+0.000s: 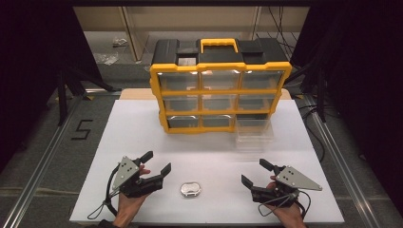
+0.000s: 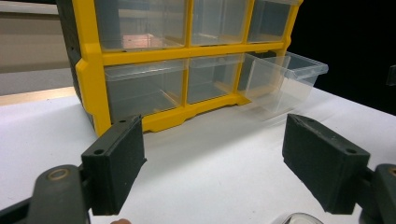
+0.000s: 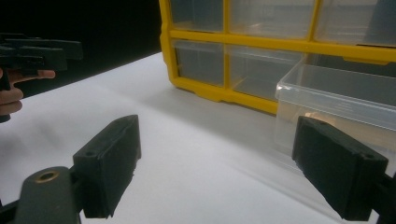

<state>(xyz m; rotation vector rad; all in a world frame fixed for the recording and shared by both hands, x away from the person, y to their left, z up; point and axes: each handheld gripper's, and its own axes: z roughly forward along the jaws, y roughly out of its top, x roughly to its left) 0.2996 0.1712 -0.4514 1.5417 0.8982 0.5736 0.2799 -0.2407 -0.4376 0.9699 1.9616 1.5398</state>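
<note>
Left claw [image 1: 159,163] held low over the white desk [image 1: 128,128], jaws spread wide with nothing between them; right claw [image 1: 253,172] likewise low over the desk, jaws wide apart and empty. Between the two claws, resting flat on the desk, a small shiny metal tin [image 1: 190,189], nearer the left claw and just off its right jaw, well apart from the right claw. Ahead of both claws, farther up the desk, a yellow and black organizer [image 1: 219,85] standing upright with rows of clear drawers. Straight beyond the right claw, a clear plastic drawer [image 1: 254,135] pulled out of the organizer's bottom right slot, lying on the desk in front of it; from the left claw, off ahead and to the right [image 2: 285,79]. Tin's rim peeking beside the left claw's right jaw [image 2: 299,218].
</note>
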